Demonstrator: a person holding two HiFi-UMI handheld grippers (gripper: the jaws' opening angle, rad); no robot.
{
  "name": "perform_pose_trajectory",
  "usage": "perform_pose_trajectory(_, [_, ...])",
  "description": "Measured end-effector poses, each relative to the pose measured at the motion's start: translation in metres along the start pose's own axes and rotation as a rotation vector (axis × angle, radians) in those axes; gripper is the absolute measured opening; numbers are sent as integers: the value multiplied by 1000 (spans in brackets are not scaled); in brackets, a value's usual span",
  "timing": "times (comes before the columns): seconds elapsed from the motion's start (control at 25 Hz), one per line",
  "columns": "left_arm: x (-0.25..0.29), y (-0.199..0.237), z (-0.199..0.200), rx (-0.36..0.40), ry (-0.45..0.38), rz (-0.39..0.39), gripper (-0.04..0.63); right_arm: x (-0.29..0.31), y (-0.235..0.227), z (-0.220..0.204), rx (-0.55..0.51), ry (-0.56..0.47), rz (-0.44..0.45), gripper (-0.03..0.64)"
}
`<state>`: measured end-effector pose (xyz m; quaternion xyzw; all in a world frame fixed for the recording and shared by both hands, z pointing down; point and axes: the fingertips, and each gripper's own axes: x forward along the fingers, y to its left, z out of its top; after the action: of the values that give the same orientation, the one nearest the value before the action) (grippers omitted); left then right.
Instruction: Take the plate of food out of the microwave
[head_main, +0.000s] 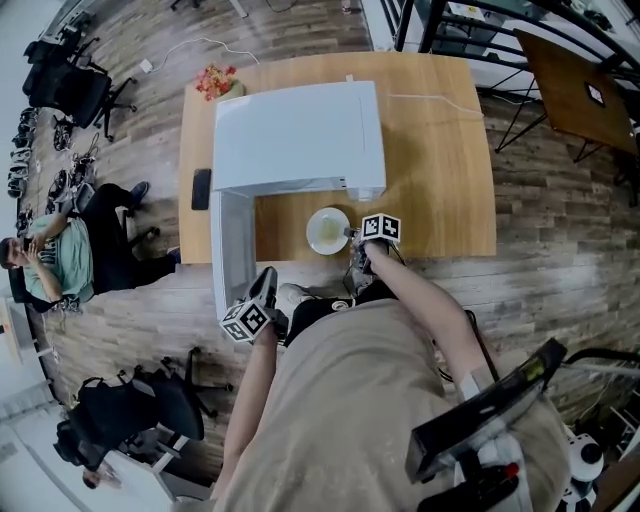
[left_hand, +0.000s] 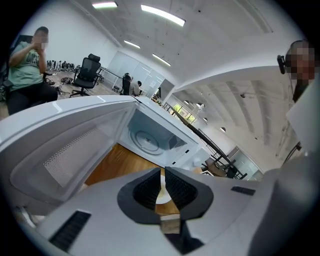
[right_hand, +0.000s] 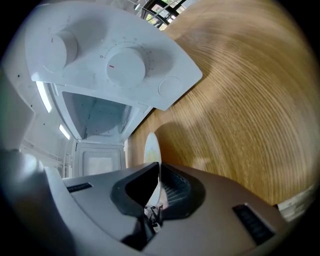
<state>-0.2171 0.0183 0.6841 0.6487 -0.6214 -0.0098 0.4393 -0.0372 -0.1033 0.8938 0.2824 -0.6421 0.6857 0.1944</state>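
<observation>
My right gripper (head_main: 352, 236) is clamped on the near rim of the plate (head_main: 326, 231), which sits on the wooden table (head_main: 440, 170) just in front of the open microwave (head_main: 298, 135). My left gripper (head_main: 265, 287) hangs empty by the door (head_main: 232, 250), jaws nearly together.

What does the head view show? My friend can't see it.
The right gripper is clamped on the rim of a white plate of food over the wooden table, just outside the open white microwave. The left gripper hangs by the open door.
</observation>
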Motion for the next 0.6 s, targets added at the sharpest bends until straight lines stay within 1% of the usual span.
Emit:
perform_pose_trajectory(0.08, [-2,1,-4,-11,0,6,26,1,-4,5,-52,-14,-43,17])
perform_pose_trajectory(0.16, [-3,1,-7,-15,0,8,26,2,-6,12,-138,-34,-87,19])
perform_pose_trajectory(0.2, [-3,0,-8,-16,-1,8,27,2,-5,15,-180,-46,-97,39])
perform_pose_trajectory(0.24, [-3,-1,-9,-18,-2,7,26,3,-3,18,-208,-60,-96,102])
perform_pose_trajectory(0.28, [-2,-2,-9,-20,-3,4,28,5,-1,20,-222,-75,-89,188])
perform_pose_trajectory(0.32, [-1,-3,-9,-20,-4,2,27,5,1,22,-230,-90,-82,249])
perform_pose_trajectory(0.36, [-1,-4,-9,-20,-5,0,27,4,2,24,-239,-107,-79,294])
perform_pose_trajectory(0.4, [0,-5,-7,-19,-6,-2,26,2,4,28,-254,-128,-81,323])
perform_pose_trajectory(0.52, [1,-9,-1,-16,-15,-14,27,-8,11,36,-281,-188,-73,349])
perform_pose_trajectory(0.6, [3,-12,3,-14,-19,-25,27,-16,23,38,-243,-215,-18,350])
